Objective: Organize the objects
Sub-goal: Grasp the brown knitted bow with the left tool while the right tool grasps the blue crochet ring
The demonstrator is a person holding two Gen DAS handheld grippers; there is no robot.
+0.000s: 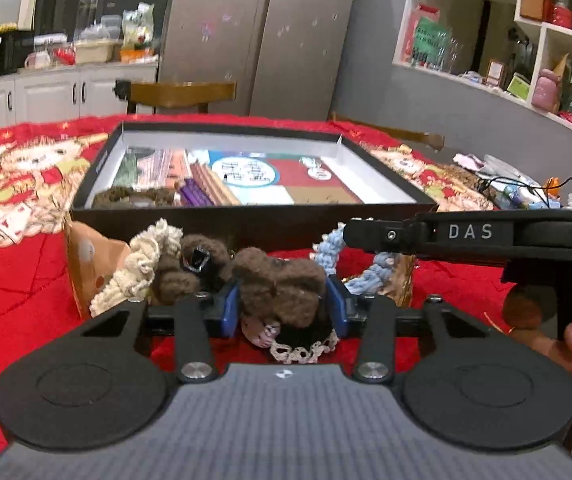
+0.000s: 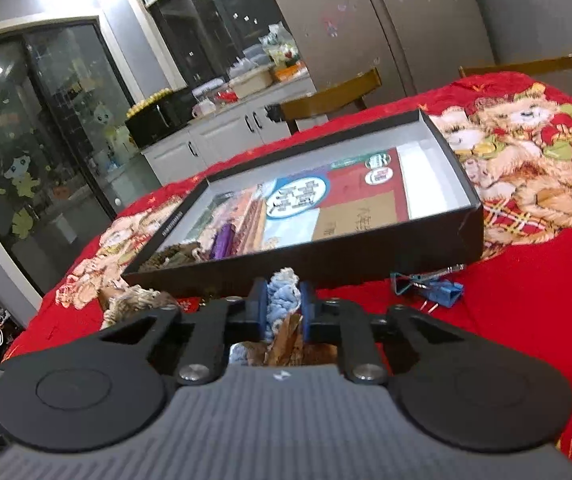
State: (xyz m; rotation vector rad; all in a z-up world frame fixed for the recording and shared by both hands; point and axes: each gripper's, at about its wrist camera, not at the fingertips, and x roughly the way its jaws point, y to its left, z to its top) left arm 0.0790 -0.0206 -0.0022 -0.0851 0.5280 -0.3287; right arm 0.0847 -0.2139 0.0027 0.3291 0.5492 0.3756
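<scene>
My left gripper (image 1: 284,300) is shut on a fuzzy brown scrunchie (image 1: 282,284), just in front of a shallow black box (image 1: 246,220). A cream scrunchie (image 1: 142,264) and another brown one (image 1: 190,264) lie to its left on a brown paper bag (image 1: 86,256). My right gripper (image 2: 282,304) is shut on a light blue scrunchie (image 2: 282,292), with brown paper (image 2: 286,340) under it. It shows in the left wrist view (image 1: 350,236) at the blue scrunchie (image 1: 334,248). The box (image 2: 366,256) holds a colourful card, a purple strip (image 2: 222,240) and a dark scrunchie (image 2: 170,258).
A red bear-print cloth (image 1: 14,280) covers the table. Blue binder clips (image 2: 434,286) lie right of my right gripper. Wooden chairs (image 1: 182,94) stand behind the table. Cables and clutter (image 1: 518,188) lie at the far right. A fridge and shelves are behind.
</scene>
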